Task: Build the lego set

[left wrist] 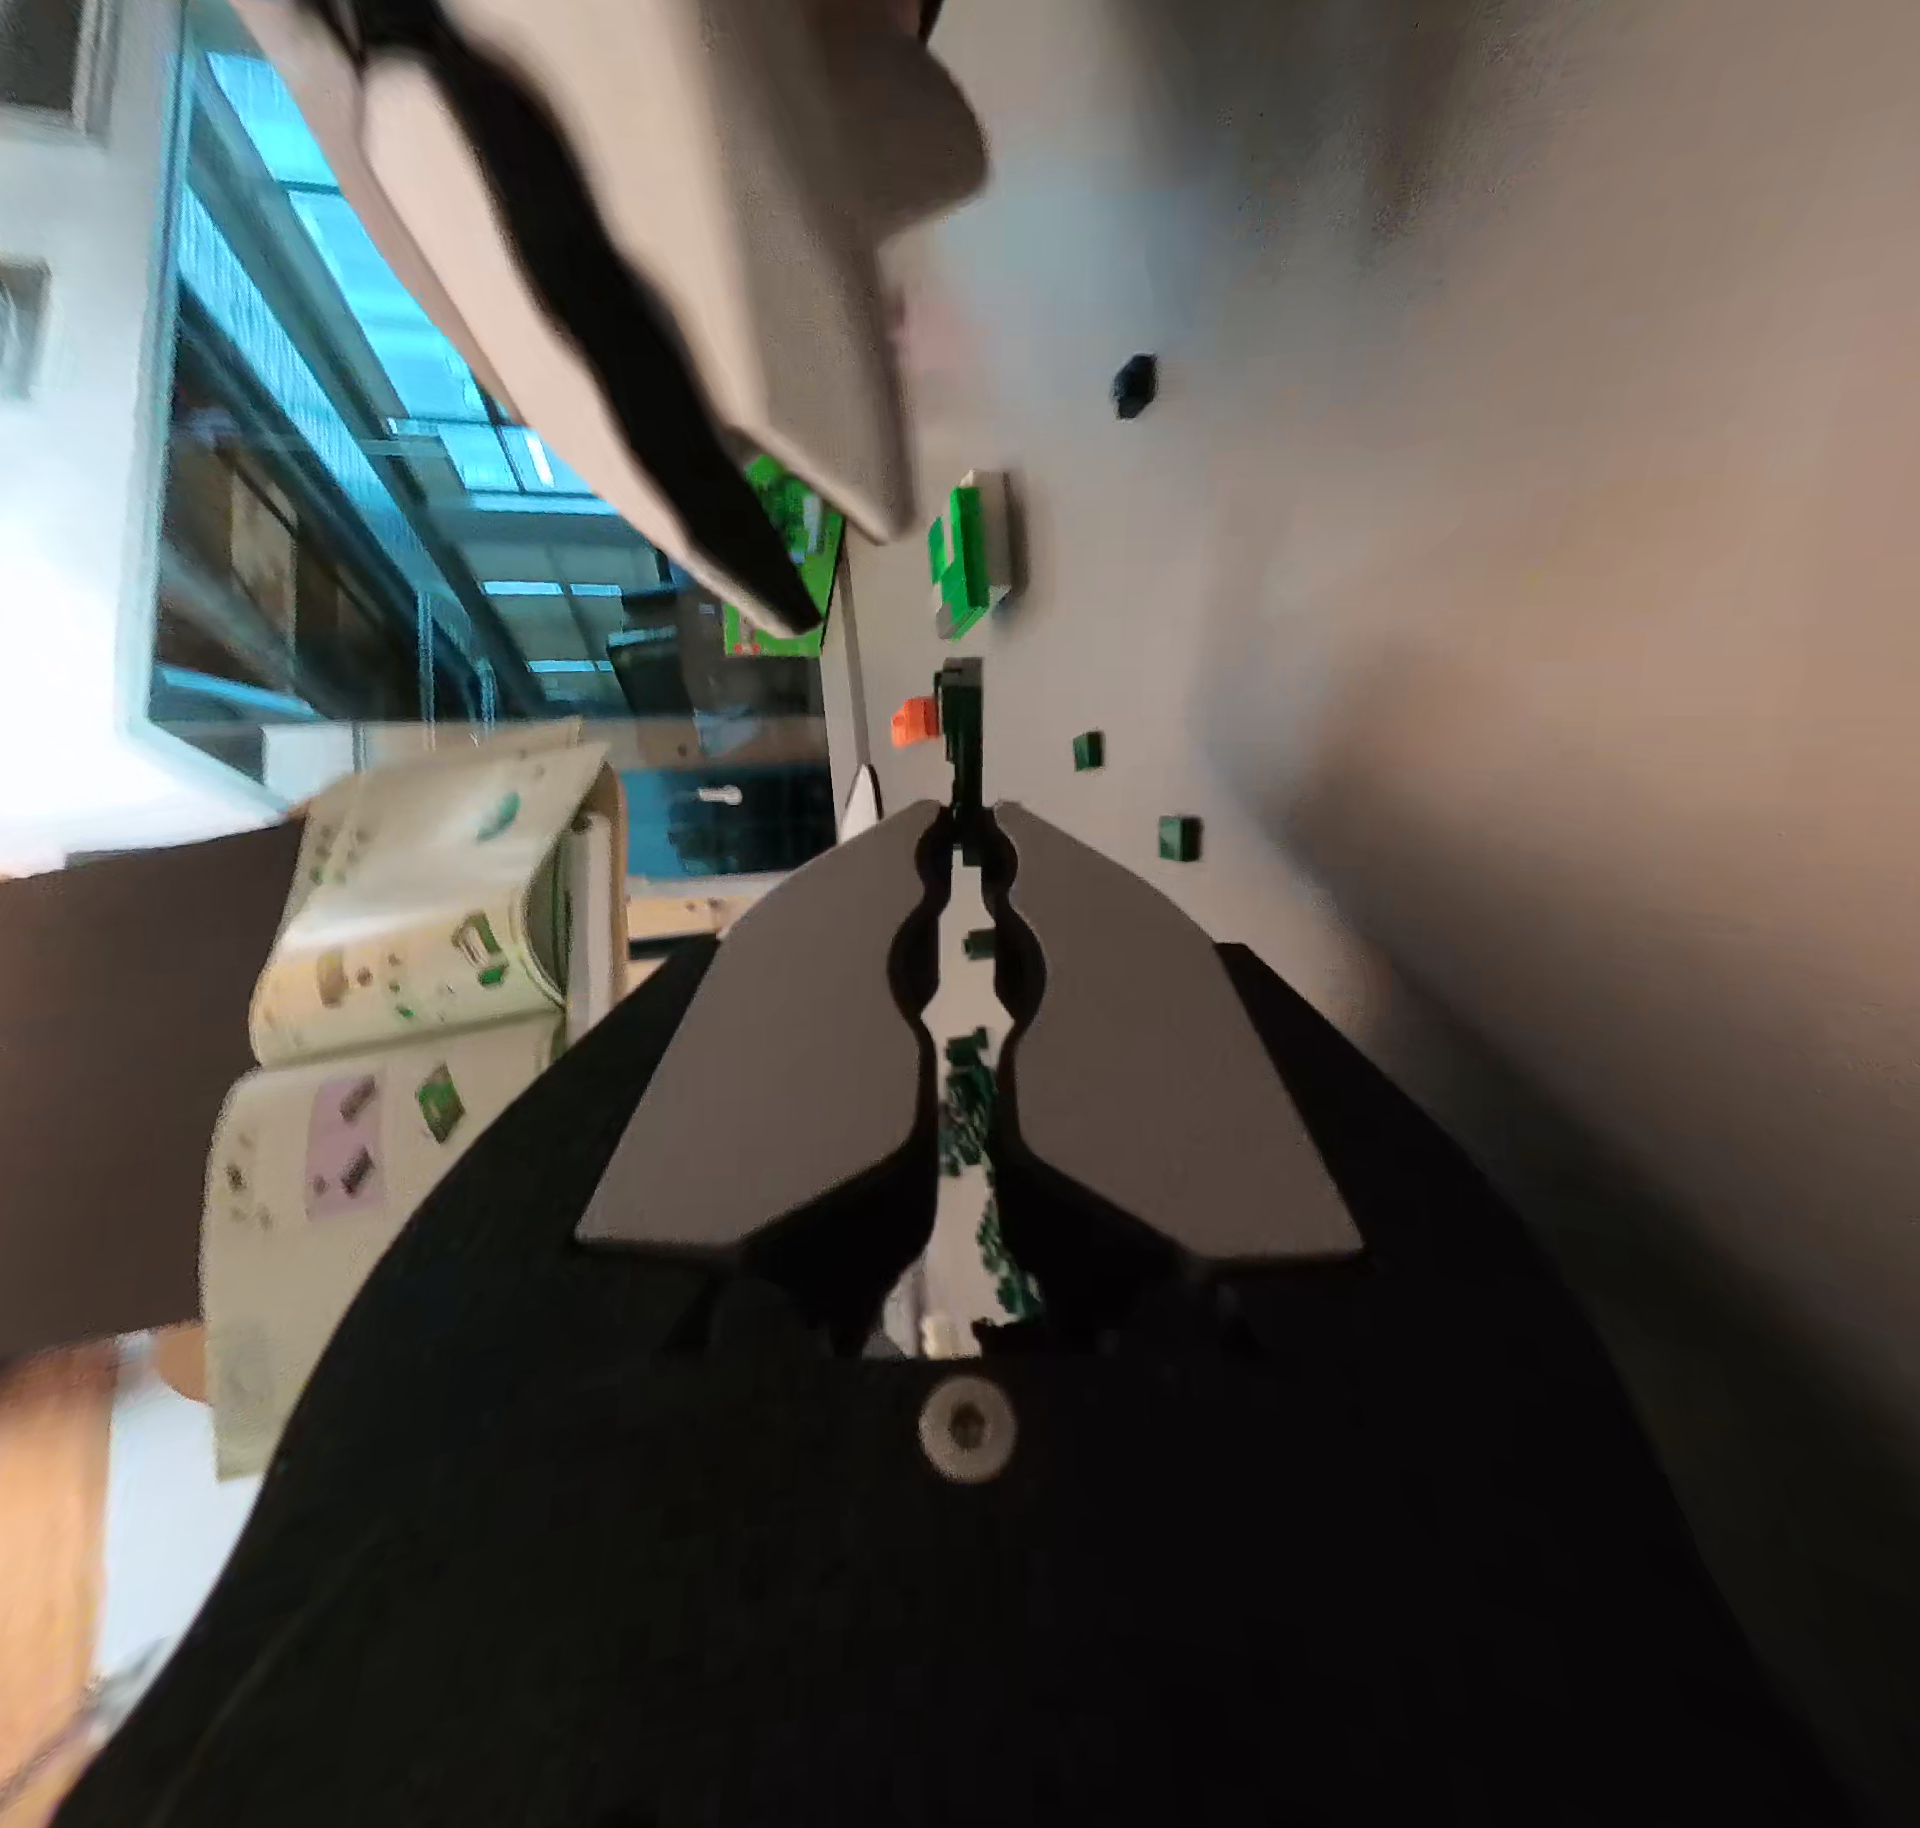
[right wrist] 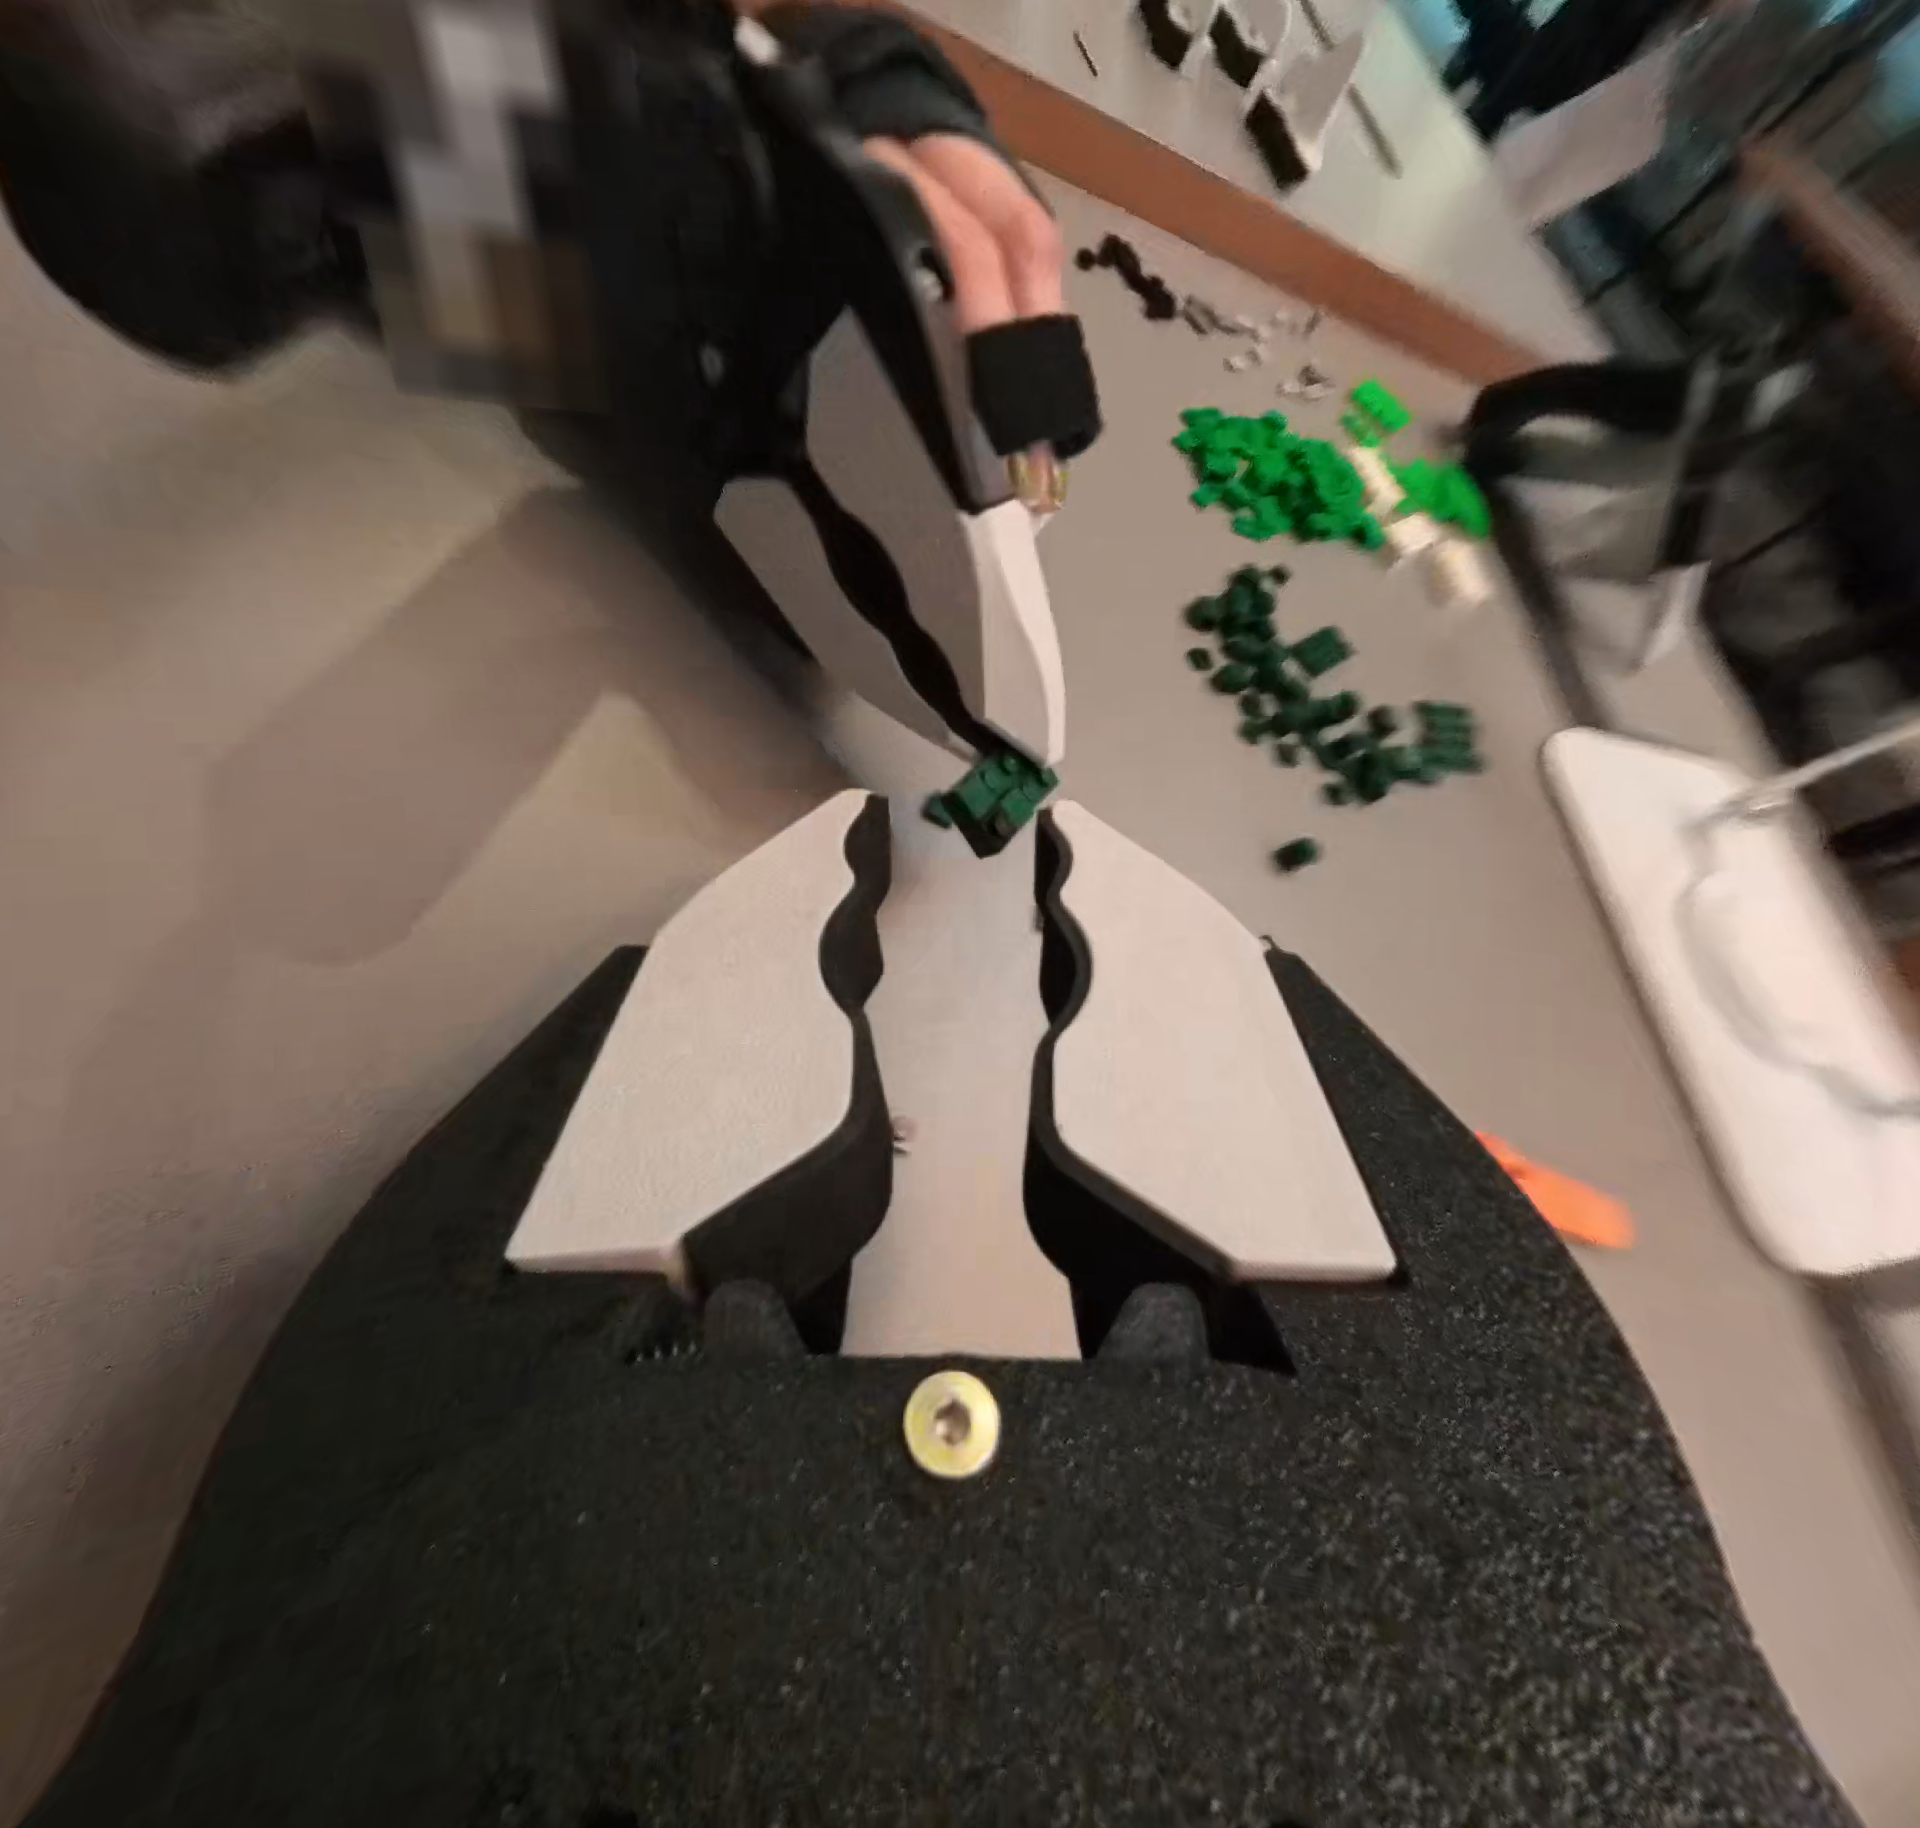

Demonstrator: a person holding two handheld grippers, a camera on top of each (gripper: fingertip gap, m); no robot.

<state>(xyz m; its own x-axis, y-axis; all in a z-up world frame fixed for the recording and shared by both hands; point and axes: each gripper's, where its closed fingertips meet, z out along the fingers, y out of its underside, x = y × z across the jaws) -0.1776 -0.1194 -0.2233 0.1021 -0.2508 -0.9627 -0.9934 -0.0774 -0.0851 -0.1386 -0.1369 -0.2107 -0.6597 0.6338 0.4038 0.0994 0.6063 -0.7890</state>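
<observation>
Lego is the whole job, and the piece that matters now is a small dark green assembly (right wrist: 992, 802) pinched at the tips of the left gripper (left wrist: 971, 822), whose jaws stand narrow and clamped on it. In the left wrist view it shows edge-on as a thin dark strip (left wrist: 964, 750) running out from the fingertips. The right gripper (right wrist: 956, 822) has its jaws parted with nothing between them, its tips just beside the assembly. I judge the step to be a hand-over or a press between the two tools in the air.

To do it well, the right gripper should close squarely on a free edge of the assembly, flat pads to flat sides, before the left lets go; a corner grip would likely twist the bricks apart. Both views are blurred, so slowing down would help.

Beyond, on the grey table (right wrist: 1122, 947), lie a pile of dark green bricks (right wrist: 1309, 687) and, farther off, a pile of bright green bricks (right wrist: 1278, 474) with some white ones beside it. An open instruction booklet (left wrist: 416, 947) stands near the table's edge, and a small orange brick (left wrist: 914, 724) and a green-and-grey block (left wrist: 971, 552) lie farther off.
</observation>
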